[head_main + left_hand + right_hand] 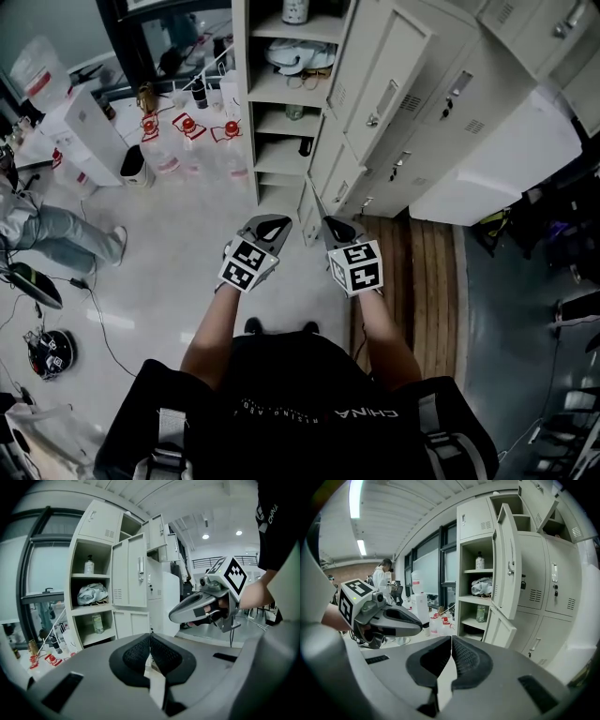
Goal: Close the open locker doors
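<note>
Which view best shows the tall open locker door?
Right gripper view: the tall pale grey metal door stands plainly swung out from its shelves. Left gripper view shows it face-on; head view, only from above.

We log the open shelf column (91, 575) at the left end of the lockers (441, 103).

- Top shelf: one white pump bottle (89, 566), upright.
- Next shelf down: a crumpled pale cloth bundle (92, 594).
- Third shelf: a greenish bottle (97, 623), upright, towards the back.
- Shelf below, head view: a small dark item (305, 147); we cannot identify it.

The pale floor (187, 234) carries clear jugs with red tops (187, 127) just beside the shelves and a white boxy container (89, 127) further left. A wooden planked strip (427, 281) lies along the locker fronts.
</note>
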Demonstrator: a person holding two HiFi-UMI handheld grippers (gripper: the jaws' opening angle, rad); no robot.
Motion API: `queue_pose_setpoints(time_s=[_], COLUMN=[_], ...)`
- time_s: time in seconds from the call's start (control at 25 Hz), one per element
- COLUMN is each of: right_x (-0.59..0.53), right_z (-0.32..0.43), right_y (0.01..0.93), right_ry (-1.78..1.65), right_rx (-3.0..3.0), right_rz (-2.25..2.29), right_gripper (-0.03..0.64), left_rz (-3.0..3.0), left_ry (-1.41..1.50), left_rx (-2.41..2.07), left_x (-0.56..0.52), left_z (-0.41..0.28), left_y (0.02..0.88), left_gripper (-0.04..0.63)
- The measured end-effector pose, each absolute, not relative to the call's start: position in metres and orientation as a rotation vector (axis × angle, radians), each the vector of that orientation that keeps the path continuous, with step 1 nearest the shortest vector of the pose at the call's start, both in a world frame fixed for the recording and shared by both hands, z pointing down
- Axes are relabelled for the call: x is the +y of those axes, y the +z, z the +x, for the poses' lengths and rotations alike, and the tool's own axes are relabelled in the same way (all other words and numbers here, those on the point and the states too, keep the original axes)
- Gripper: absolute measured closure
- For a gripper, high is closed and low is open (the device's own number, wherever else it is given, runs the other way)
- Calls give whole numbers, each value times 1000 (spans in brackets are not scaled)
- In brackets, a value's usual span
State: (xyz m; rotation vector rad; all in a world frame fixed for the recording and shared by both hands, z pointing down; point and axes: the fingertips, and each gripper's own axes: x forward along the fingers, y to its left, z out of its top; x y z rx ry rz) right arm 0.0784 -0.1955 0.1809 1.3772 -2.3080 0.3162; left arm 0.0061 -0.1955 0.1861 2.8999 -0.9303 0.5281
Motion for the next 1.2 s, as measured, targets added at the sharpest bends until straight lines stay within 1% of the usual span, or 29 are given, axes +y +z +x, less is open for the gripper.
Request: queue_pose_setpoints(time_s=[0.76, 1.2], right_x=[-201, -211], right_z=[81, 111], right_y=[183, 192], right_ry=[314, 306], right_rx=[-2339, -2360], right_rz=[1373, 1295], right_gripper=[588, 588], left_rz=[2881, 2902], left_ry=[560, 607], left_rx=[-974, -964], left_x=[-201, -211], left_z=[6, 49], left_y=[189, 192], left_gripper=[575, 575])
